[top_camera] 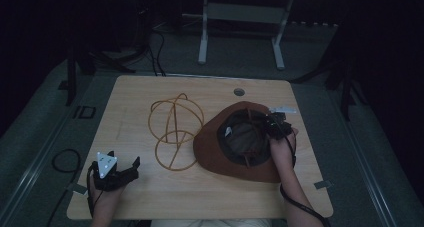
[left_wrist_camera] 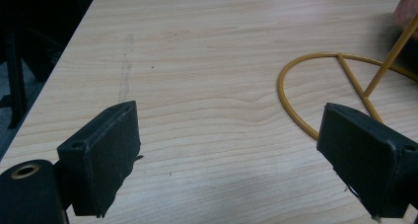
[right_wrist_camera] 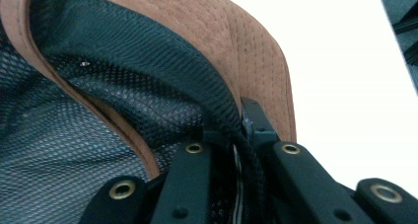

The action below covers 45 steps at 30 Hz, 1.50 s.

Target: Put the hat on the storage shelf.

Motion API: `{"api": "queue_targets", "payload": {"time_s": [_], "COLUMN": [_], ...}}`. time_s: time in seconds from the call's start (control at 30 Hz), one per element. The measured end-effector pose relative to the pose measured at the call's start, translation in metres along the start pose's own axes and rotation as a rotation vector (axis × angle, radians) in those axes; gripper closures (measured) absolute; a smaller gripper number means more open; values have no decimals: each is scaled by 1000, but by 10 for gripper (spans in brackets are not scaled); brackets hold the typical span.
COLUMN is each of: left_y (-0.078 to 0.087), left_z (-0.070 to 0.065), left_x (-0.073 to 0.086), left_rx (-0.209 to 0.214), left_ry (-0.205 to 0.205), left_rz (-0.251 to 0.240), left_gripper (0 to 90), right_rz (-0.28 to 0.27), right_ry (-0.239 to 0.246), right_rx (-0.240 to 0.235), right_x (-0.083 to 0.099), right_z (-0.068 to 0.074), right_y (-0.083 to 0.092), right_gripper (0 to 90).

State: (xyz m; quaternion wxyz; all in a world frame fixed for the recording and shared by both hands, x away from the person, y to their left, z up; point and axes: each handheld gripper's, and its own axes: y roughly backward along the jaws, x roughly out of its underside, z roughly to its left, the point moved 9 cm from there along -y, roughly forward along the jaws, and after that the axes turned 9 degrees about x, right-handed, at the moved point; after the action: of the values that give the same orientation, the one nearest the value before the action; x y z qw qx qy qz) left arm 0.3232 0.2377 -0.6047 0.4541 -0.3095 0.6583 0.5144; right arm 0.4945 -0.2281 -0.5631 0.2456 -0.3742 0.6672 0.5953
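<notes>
At the near edge of a wooden desk, a person's left gripper rests low on the surface, its jaws spread wide and holding nothing. The left gripper view looks between those jaws across bare wood grain to the base ring of a yellow wire hat stand, which lies just beyond the right-hand jaw and apart from it. From the high view the wire hat stand shows in full, a round base with crossed hoops rising from it, just left of a brown wide-brimmed hat lying crown-down with its dark lining facing up. The right gripper reaches over the hat's far right side. The right gripper view shows what the overhead camera cannot: the jaws pinched tight on the inner edge of the hat, black mesh lining against brown suede. Beyond the desk stands a white metal frame on the grey floor.
</notes>
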Motion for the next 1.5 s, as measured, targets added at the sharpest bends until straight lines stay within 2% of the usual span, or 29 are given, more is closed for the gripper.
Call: {"api": "queue_targets", "payload": {"time_s": [0.07,0.27,0.3,0.33,0.47,0.63,0.8,0.97,1.07,1.17,1.3,1.4,1.47,1.5], "left_y": [0,3,5,5,10,23,45,63,67,66,60,52,46,46], "left_z": [1,-2,-4,-5,-9,-17,-27,-41,-53,-68,-90,-104,-114,-114], "left_x": [1,-3,-5,-6,-12,-28,-57,-94,-117,-138,-164,-180,-190,-190], "left_rx": [-13,-11,-16,-25,-36,-11,4,48,67,102,137,185,202,202], "left_ry": [-1,-8,-22,-38,-89,-98,-152,-145,-168,-181,-227,-230,-240,-240], "left_rz": [9,0,-5,-2,-6,-40,-76,-116,-138,-160,-174,-177,-186,-186], "left_gripper": [101,105,105,111,112,128,128,128,128,128,128,128,128,128], "right_rz": [-13,-68,-77,-111,-151,-173,-180,-214,-231,-239,-246,-253,-257,-257], "right_ry": [-15,-41,-47,-60,-83,-92,-114,-134,-142,-143,-128,-132,-133,-133], "right_rx": [-6,-15,-19,-30,-19,-29,-40,-37,-46,-61,-64,-69,-72,-72], "right_x": [-4,-19,-22,-32,-44,-46,-43,-51,-56,-58,-59,-60,-60,-60], "right_z": [-2,-9,-10,-14,-22,-28,-38,-47,-49,-47,-45,-44,-44,-44], "right_y": [6,26,30,42,57,70,81,94,100,105,109,112,113,113], "right_gripper": [836,838,838,837,836,835,837,837,837,837,836,836,836,836]}}
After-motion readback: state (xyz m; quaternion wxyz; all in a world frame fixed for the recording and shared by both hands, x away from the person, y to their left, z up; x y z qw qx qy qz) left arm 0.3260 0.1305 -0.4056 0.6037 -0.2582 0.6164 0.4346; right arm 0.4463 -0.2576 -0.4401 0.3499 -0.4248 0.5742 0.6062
